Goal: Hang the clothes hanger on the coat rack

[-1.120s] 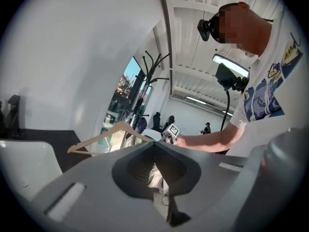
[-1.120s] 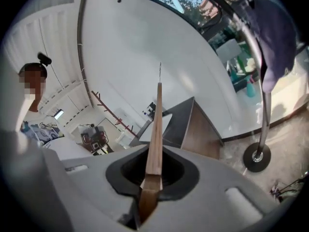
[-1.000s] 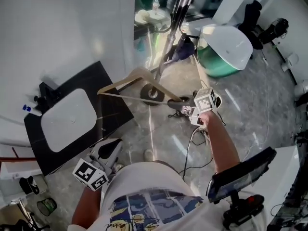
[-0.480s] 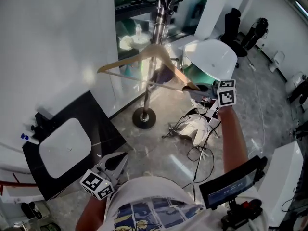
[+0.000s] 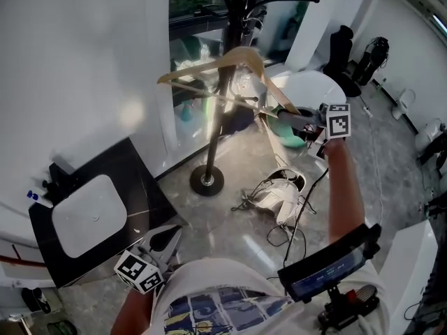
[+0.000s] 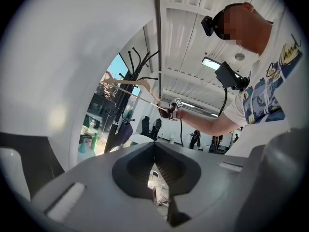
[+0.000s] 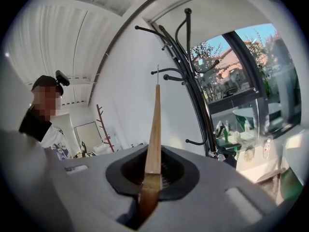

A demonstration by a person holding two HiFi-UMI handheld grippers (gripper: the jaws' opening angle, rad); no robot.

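The wooden hanger (image 7: pixel 155 129) is clamped in the right gripper (image 7: pixel 149 190), with the coat rack (image 7: pixel 194 86) at 1 o'clock. The left gripper (image 6: pixel 155 180) is closed and empty.

We are finding no legible word, brand or number anywhere.

Right cube (image 5: pixel 338 121) on the right gripper (image 5: pixel 288 117) and left cube (image 5: pixel 138 273) on the left gripper (image 5: pixel 167 234): both are showing only black-and-white square marker patterns, no letters or digits.

Shirt (image 5: pixel 209 307): it is carrying a blue and yellow print with scrawled lines, and we are not making out any word in it.

Screen (image 5: pixel 323 271) by the person's right arm: it is showing a lit line, too small to read.
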